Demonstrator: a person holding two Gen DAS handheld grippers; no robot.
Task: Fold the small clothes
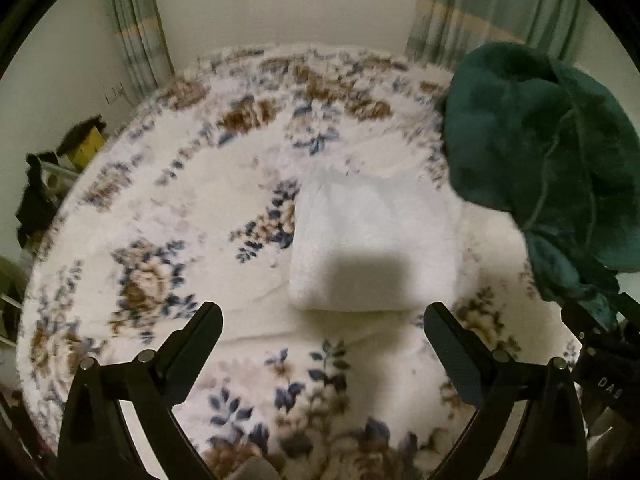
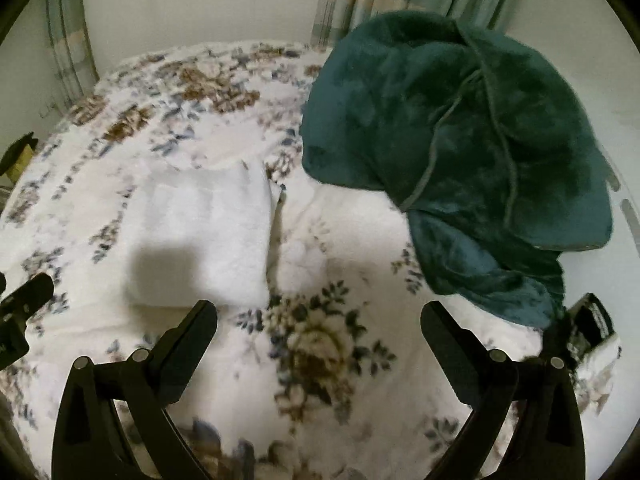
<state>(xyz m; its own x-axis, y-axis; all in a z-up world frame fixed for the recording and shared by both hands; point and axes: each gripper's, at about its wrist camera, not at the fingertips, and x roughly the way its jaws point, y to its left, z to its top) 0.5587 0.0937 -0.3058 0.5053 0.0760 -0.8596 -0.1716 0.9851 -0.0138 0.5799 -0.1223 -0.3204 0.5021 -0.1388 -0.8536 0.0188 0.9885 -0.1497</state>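
A folded white garment (image 1: 376,240) lies flat on the floral blanket (image 1: 160,240); it also shows in the right wrist view (image 2: 204,236). A crumpled dark teal garment (image 1: 544,152) lies in a heap to its right, large in the right wrist view (image 2: 472,152). My left gripper (image 1: 323,326) is open and empty, just short of the white garment's near edge. My right gripper (image 2: 319,322) is open and empty, over bare blanket between the two garments.
The bed is covered by a white blanket with blue and brown flowers (image 2: 320,352). Curtains (image 1: 136,32) and a wall stand behind it. Dark clutter and a yellow box (image 1: 86,148) sit off the bed's left side.
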